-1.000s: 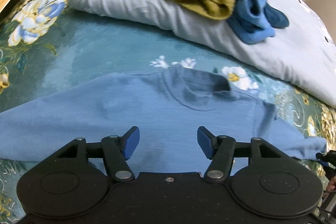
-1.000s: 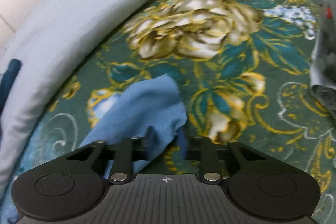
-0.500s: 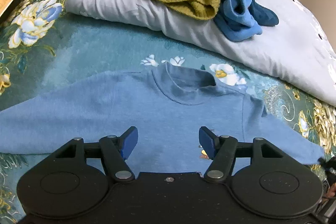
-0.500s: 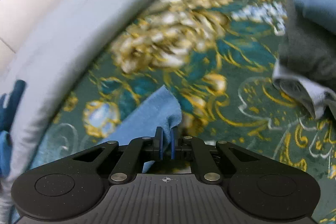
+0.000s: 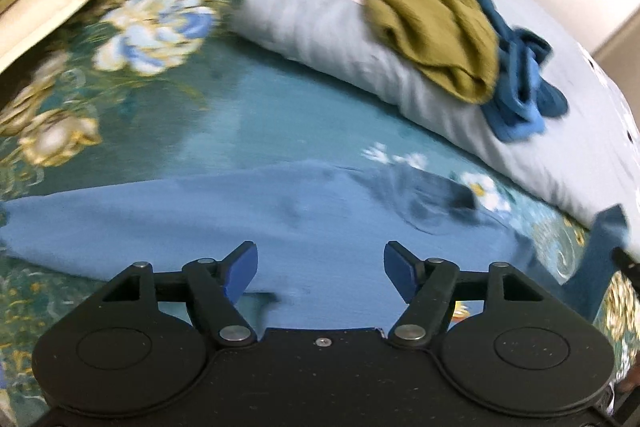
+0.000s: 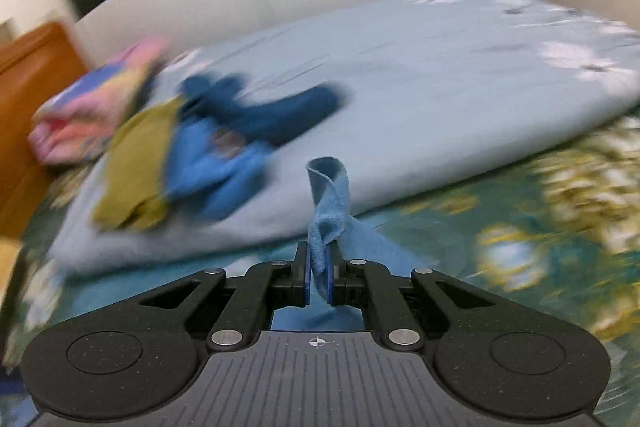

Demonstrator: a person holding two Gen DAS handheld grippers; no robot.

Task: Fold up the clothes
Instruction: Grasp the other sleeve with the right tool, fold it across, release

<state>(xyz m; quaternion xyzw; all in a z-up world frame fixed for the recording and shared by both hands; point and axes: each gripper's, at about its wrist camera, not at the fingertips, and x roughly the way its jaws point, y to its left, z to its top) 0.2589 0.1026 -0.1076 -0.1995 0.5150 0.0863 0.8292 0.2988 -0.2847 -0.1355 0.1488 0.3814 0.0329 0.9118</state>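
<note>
Sleeve coming up for the fold!
The right gripper (image 6: 318, 281) is pinching the blue sweater's (image 5: 256, 227) sleeve end (image 6: 330, 195), lifting it to fold inward; the left gripper (image 5: 320, 271) is opening, empty, above the sweater lying flat on the floral bedspread (image 5: 260, 115); beyond, unfolded clothes (image 5: 424, 15) are waiting on the quilt (image 6: 440, 107).

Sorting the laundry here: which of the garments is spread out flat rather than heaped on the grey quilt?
The light blue long-sleeved top, laid flat on the floral bedspread; the olive sweater and darker blue garment lie crumpled.
</note>
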